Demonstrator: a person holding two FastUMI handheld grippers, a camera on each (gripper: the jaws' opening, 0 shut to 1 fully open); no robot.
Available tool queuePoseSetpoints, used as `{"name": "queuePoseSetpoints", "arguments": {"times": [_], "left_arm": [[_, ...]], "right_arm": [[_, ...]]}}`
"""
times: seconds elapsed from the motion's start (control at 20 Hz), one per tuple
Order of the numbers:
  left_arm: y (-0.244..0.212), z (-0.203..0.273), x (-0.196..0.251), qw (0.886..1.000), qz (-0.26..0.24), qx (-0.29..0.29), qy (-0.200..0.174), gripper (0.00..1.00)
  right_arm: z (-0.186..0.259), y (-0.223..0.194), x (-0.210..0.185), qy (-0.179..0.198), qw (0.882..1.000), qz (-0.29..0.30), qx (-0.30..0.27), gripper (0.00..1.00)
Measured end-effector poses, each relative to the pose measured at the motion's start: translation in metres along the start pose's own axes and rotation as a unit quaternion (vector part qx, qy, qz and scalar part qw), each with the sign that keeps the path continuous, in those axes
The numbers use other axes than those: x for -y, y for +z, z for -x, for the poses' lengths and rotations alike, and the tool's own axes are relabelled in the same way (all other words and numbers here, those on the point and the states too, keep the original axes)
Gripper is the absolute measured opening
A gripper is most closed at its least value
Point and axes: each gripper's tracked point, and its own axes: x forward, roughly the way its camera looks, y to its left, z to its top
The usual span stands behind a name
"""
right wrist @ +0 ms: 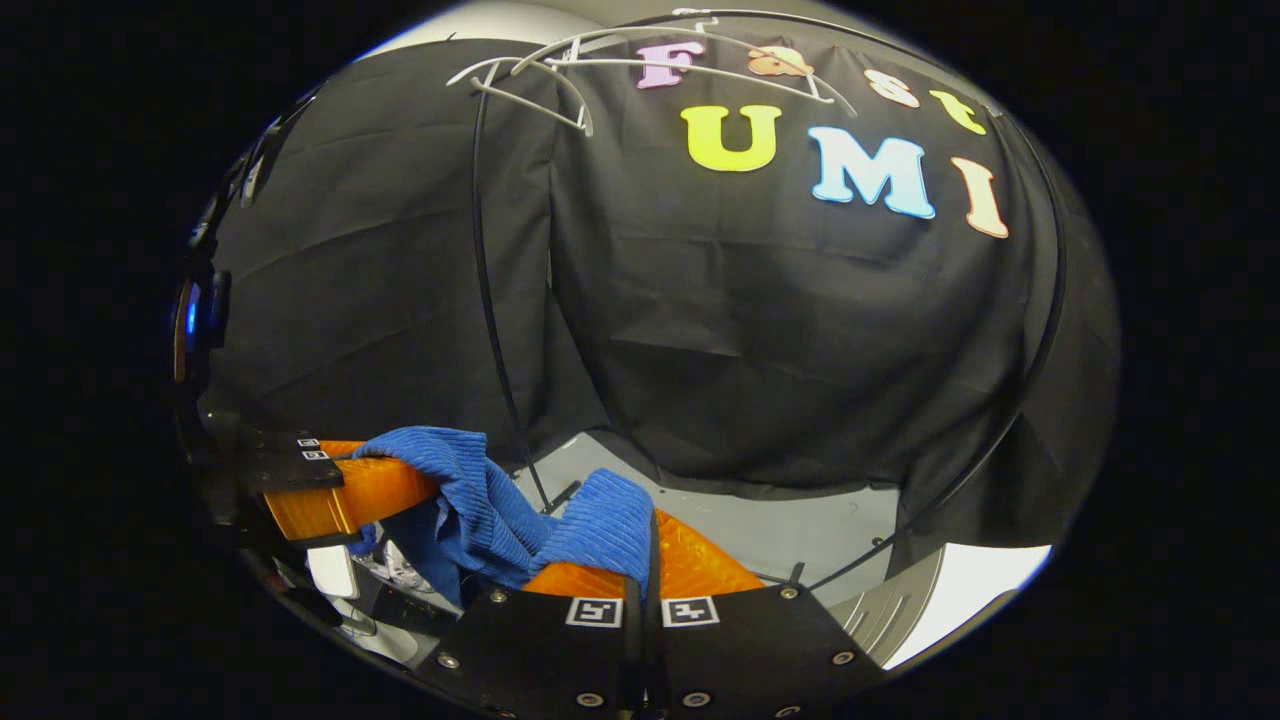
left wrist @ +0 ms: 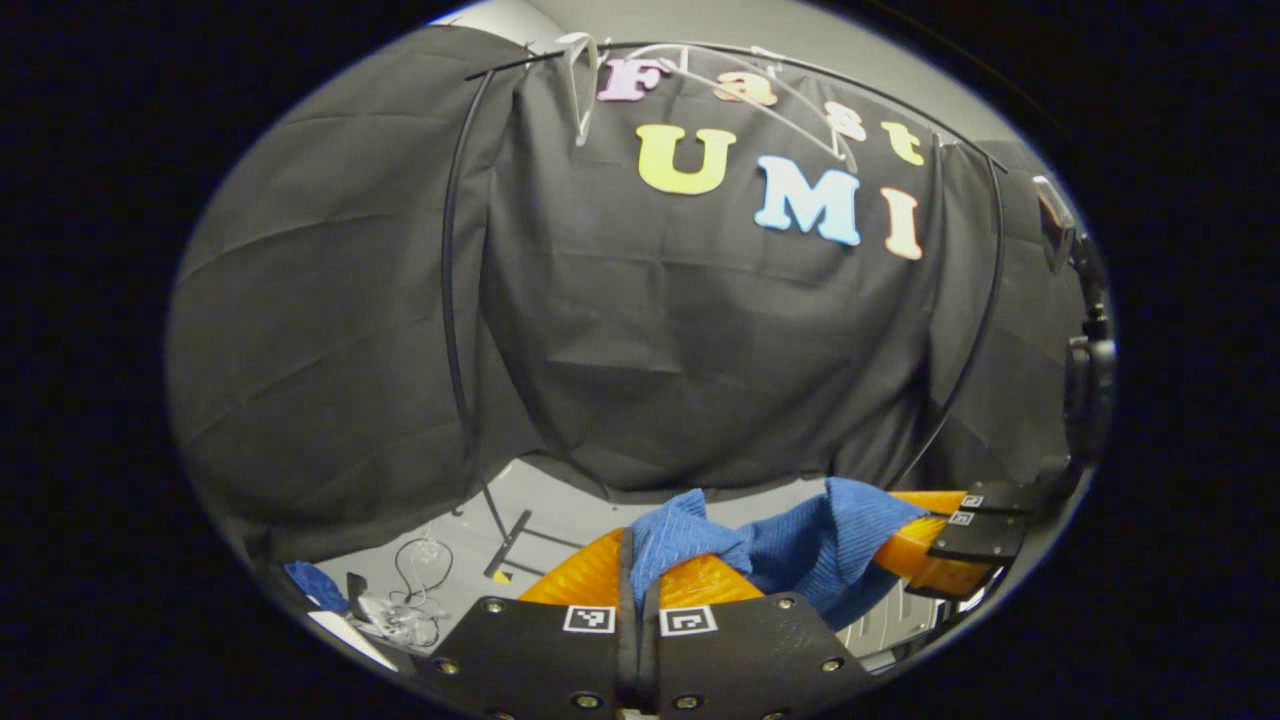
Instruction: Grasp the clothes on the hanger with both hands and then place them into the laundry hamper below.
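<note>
While blue garment hangs between my left gripper and right gripper, both jaws clamped on cloth, white hanger bare above: grasp done, hamper drop left.

Hand-held grippers clamped (side by side)
</note>
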Motion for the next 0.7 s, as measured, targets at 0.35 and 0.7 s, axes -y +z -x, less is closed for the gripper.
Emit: {"name": "queuePoseSetpoints", "arguments": {"times": [0.35,0.7], "left_arm": [[-0.085,-0.021,-0.020,0.996,-0.009,-0.090,0.023,0.01],[-0.116,-0.024,-0.035,0.991,-0.029,-0.127,0.037,0.02]], "right_arm": [[-0.016,-0.048,0.013,-0.007,0.998,0.016,-0.057,0.01],[-0.022,-0.093,0.020,-0.011,0.993,0.017,-0.119,0.02]]}}
